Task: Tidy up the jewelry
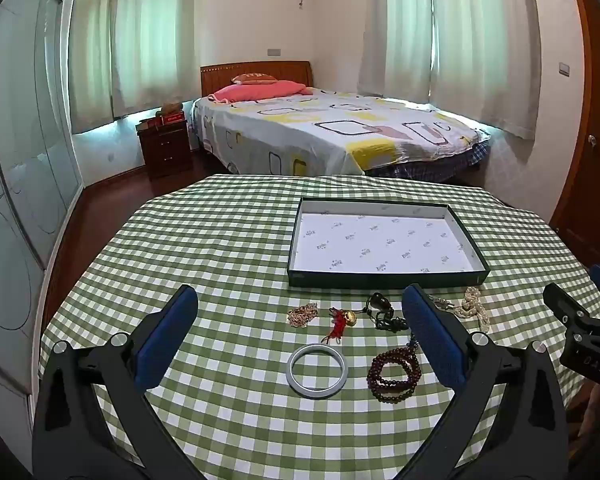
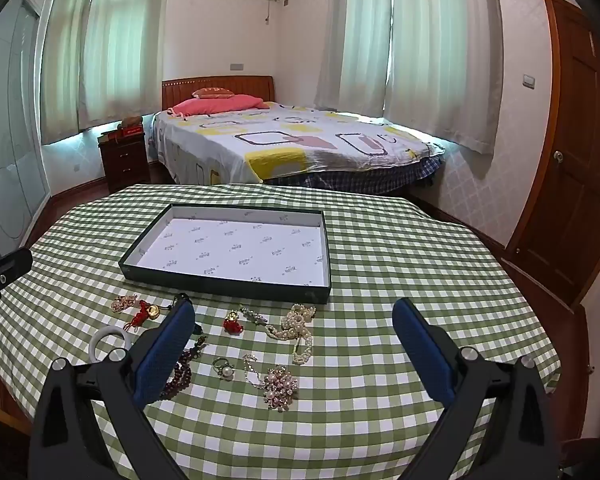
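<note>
1. Left tongs (image 1: 300, 320) and right tongs (image 2: 294, 328) both hover spread wide, gripping nothing.
2. Box (image 1: 384, 280) sits open on the worktop (image 1: 220, 248) at 12 o'clock of the jewelry, bare inside; likely the destination.
3. Pieces lie loose in rows just before it: bangle (image 1: 317, 372) at 6 o'clock, bead bracelet (image 1: 394, 376) beside it; pearl necklace (image 2: 298, 330), brooch (image 2: 280, 388), ring (image 2: 224, 370) rightward.
4. Judgement: sorting not yet begun.

pale curtains (image 1: 148, 40) glow over windows; a patterned bed (image 1: 332, 132) beside a dark nightstand (image 1: 166, 148); wooden door (image 2: 572, 184) right.
</note>
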`<action>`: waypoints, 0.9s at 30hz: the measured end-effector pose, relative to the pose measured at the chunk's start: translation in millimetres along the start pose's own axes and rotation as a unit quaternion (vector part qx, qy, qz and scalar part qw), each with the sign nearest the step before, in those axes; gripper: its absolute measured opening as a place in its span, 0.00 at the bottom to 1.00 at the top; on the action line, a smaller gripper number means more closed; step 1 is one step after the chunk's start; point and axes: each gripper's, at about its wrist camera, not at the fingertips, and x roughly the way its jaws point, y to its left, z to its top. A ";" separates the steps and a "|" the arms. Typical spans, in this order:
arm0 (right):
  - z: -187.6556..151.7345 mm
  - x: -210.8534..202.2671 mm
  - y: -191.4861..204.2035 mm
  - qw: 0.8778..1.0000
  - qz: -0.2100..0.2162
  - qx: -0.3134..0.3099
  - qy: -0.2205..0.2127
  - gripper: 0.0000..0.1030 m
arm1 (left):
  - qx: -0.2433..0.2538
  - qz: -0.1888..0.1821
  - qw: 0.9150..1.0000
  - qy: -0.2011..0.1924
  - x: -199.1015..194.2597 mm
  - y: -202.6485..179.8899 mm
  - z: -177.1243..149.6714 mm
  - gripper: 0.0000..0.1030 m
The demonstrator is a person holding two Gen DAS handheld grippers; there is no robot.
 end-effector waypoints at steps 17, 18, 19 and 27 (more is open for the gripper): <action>2.4 -4.2 -1.9 1.000 0.001 0.001 -0.007 0.94 | -0.007 -0.010 1.000 0.001 -3.8 -1.8 6.8 0.97; 3.6 -4.5 -2.8 1.000 0.000 0.001 -0.007 0.94 | -0.007 -0.011 1.000 0.000 -3.8 -2.5 7.7 0.97; 4.0 -4.7 -0.9 1.000 0.000 0.000 -0.008 0.94 | -0.006 -0.010 1.000 -0.002 -5.0 -2.9 7.0 0.97; 6.5 -8.4 -1.2 1.000 -0.003 0.000 -0.012 0.94 | -0.008 -0.013 1.000 -0.003 -8.0 -0.8 7.7 0.97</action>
